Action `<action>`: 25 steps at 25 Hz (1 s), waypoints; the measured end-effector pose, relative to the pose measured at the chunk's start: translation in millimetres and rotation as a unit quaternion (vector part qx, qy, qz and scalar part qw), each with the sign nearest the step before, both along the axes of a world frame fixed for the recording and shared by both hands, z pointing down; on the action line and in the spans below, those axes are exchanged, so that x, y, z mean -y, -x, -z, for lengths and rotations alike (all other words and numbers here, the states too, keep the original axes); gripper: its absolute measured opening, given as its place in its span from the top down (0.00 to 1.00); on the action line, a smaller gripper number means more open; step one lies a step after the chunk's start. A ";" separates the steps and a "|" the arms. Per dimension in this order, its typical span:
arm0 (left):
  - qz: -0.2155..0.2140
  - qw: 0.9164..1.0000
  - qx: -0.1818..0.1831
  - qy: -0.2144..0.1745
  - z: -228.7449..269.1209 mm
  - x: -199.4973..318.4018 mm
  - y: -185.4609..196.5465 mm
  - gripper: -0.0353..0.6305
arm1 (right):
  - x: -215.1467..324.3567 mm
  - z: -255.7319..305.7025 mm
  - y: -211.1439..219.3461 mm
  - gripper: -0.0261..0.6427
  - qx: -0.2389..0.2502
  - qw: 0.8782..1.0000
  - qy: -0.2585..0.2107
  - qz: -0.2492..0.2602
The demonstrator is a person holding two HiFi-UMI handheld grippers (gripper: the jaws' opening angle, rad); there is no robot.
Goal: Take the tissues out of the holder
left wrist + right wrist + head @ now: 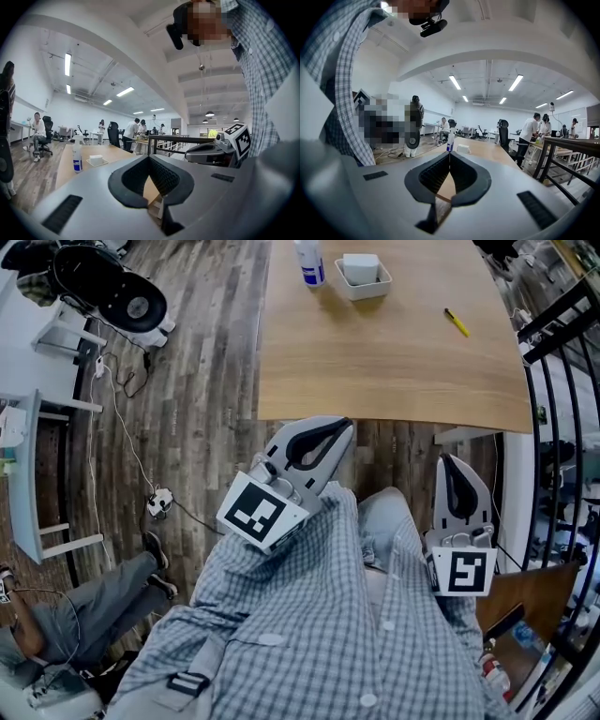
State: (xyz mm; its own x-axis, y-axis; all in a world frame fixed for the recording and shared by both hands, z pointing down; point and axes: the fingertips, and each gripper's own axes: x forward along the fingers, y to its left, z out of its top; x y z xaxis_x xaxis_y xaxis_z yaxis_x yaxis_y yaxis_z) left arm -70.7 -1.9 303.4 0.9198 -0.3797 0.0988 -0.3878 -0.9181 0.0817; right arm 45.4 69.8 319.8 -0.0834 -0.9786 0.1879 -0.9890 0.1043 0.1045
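Observation:
A white tissue holder (363,277) with white tissues in it stands at the far end of the wooden table (394,371). It also shows small in the left gripper view, tissue holder (96,161), and in the right gripper view, tissue holder (463,148). Both grippers are held close to my body, short of the table's near edge and well apart from the holder. My left gripper (339,425) is shut with nothing between its jaws (149,157). To its right, my right gripper (451,459) is likewise shut and empty (449,154).
A spray bottle (309,261) stands just left of the holder. A yellow pen (456,322) lies toward the table's right edge. A black railing (562,381) runs along the right. On the floor at left are cables (131,456), a black chair base (112,287) and a seated person's legs (103,601).

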 end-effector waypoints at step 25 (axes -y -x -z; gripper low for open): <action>0.040 0.999 -0.007 0.007 1.6 43.2 -17.7 0.94 | 63.6 -7.2 -18.6 0.94 -0.002 0.998 0.003 0.057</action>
State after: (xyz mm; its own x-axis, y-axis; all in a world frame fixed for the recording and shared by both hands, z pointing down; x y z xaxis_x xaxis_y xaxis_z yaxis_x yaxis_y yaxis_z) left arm -53.0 -45.1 301.8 0.8877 -0.4512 0.0921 -0.4590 -0.8829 0.0992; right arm 64.0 6.2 326.9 -0.1937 -0.9616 0.1944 -0.9703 0.2171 0.1069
